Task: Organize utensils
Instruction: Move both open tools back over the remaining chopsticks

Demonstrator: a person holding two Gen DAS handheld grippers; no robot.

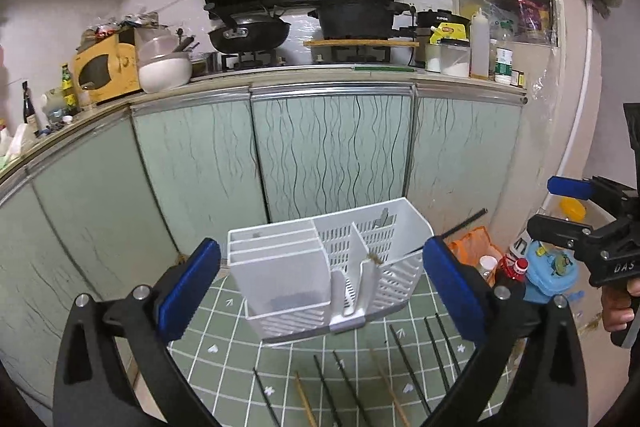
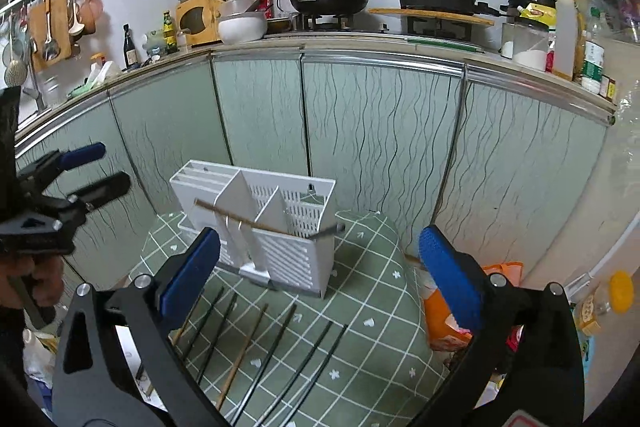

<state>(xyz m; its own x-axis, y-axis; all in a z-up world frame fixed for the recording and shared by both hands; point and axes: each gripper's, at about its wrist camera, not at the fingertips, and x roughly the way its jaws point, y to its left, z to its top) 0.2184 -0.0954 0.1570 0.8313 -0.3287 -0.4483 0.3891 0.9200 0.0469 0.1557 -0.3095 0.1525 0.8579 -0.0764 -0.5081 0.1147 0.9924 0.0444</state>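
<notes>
A white slotted utensil holder (image 1: 280,279) (image 2: 296,259) stands on a green gridded mat (image 1: 240,347) (image 2: 372,267). A wooden chopstick (image 2: 240,219) lies slanted across its compartments, and a black chopstick (image 1: 460,225) pokes out over its right rim. Several black and wooden chopsticks (image 1: 344,387) (image 2: 280,347) lie loose on the mat in front of it. My left gripper (image 1: 320,291) (image 2: 100,169) is open and empty, facing the holder. My right gripper (image 2: 320,279) (image 1: 556,209) is open and empty too, just right of the left one.
Pale green cabinet doors (image 1: 332,147) rise right behind the mat, under a counter with a wok (image 1: 248,33) and pots. An orange bag (image 2: 444,311) and bottles (image 1: 516,267) crowd the floor to the right. A person's hand (image 1: 620,307) holds the right gripper.
</notes>
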